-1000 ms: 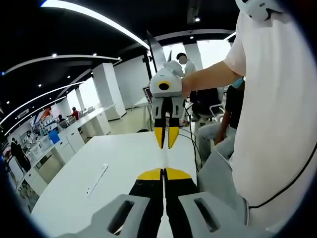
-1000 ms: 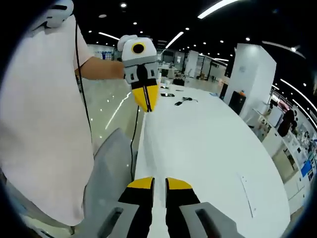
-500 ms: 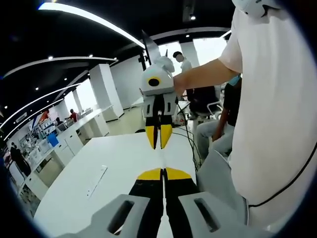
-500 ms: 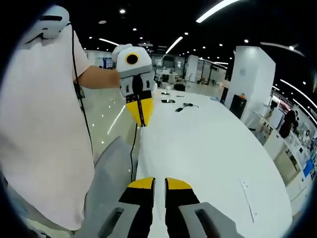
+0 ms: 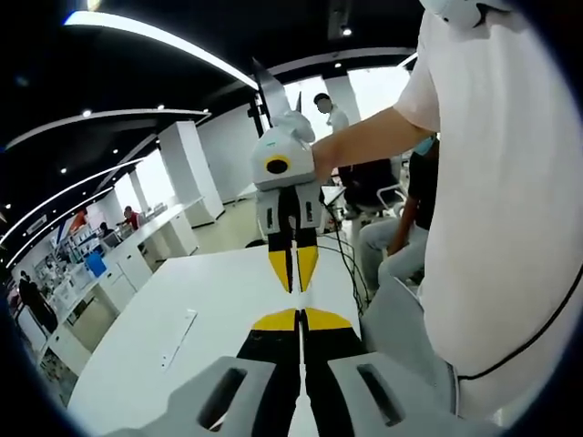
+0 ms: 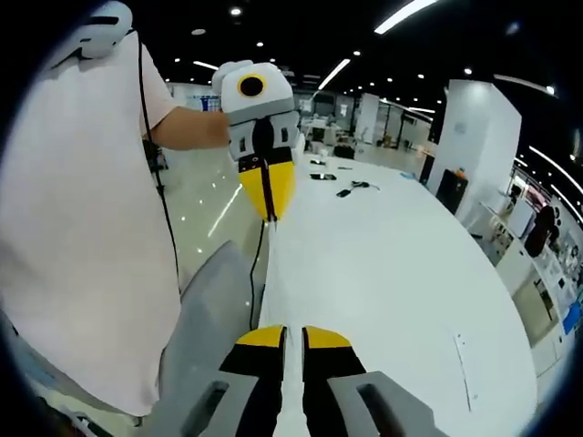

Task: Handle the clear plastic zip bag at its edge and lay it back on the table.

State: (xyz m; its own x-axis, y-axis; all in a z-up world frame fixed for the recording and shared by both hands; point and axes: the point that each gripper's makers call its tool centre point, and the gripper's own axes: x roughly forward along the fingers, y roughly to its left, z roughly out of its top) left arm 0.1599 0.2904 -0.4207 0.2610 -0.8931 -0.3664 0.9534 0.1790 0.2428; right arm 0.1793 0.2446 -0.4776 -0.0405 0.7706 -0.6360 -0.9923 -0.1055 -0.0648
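Pinching from both ends: left hand-held gripper (image 5: 301,319) has its jaws drawn together. Right hand-held gripper (image 5: 293,273) faces it tip to tip, jaws also nearly together. Both are held up above the white worktop (image 5: 209,309), near its edge by the person's white shirt (image 5: 510,228).

The clear plastic zip bag (image 5: 299,300) is barely readable. Only a thin pale line runs between the two sets of yellow tips, so it looks stretched edge-on between them and off the worktop. Its outline can't be made out, nor which edge carries the zip.

Right gripper view: same setup, with the pale sliver sitting in the slit of that gripper's own jaws.

Handling judgement:
- Very light, floppy film that is slick and sags as soon as tension drops.
- Not fragile, but it can slide out of a shallow pinch.
- Best hold is the thicker zip edge or a corner, bitten deep, with both ends kept taut while lowering flat.

A slim white strip (image 5: 178,337) lies on the worktop, well apart.
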